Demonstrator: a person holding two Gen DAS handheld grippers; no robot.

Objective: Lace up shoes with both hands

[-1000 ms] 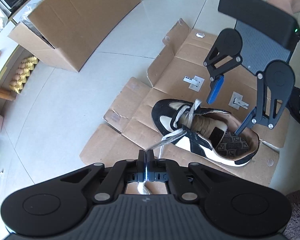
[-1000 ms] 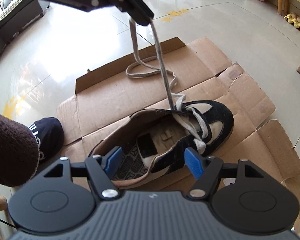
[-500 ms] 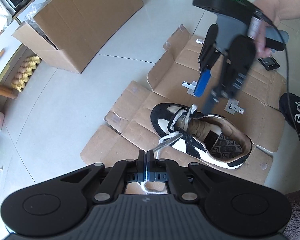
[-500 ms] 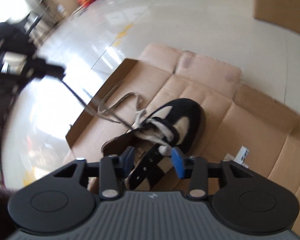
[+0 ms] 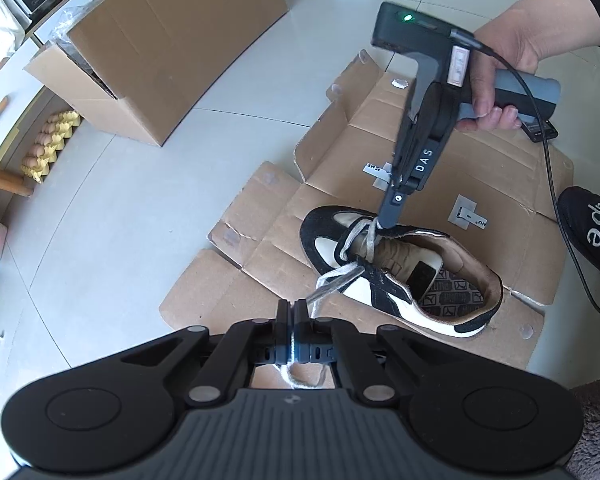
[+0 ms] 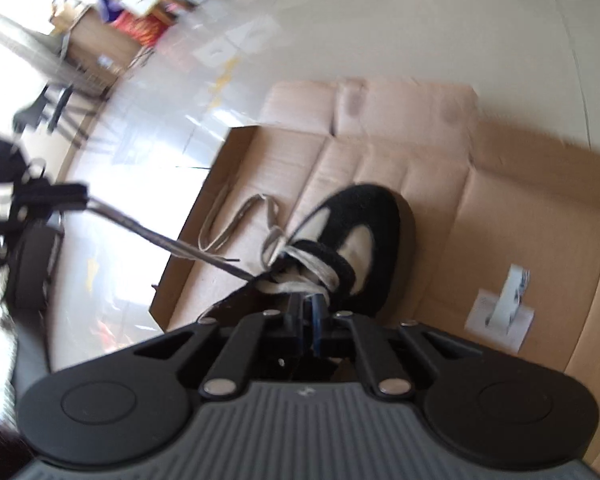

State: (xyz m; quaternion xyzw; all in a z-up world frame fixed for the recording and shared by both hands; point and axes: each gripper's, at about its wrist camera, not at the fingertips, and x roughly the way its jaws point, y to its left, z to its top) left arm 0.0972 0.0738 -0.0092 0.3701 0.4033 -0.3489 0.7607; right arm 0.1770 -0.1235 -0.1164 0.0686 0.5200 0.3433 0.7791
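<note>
- The black-and-cream sneaker lies on flattened cardboard spread over a pale tiled floor, toe pointing away from the left wrist camera, its insole showing through the open collar.
- The left gripper has its jaws clenched on a grey shoelace; the lace runs taut from the pads up to the near-side eyelets, and a short tail curls below the jaws, partly hidden by the gripper's own body.
- The right gripper, held in a person's hand, points steeply down at the eyelet area near the toe. Its tips meet the lace crossing there, and from the left wrist view only one finger edge shows, so the pads themselves are hidden.
- In the right wrist view the jaws of that gripper are pressed together right at the laced strands; whether they pinch a strand cannot be made out, since the frame is motion-blurred and the tips overlap the laces.
- A slack loop of lace lies on the cardboard beside the toe.
- The room's far side in the right wrist view is smeared beyond reading.
- A black shoe is cut off at the right edge.
- A brown cardboard box stands on the floor, well apart.
</note>
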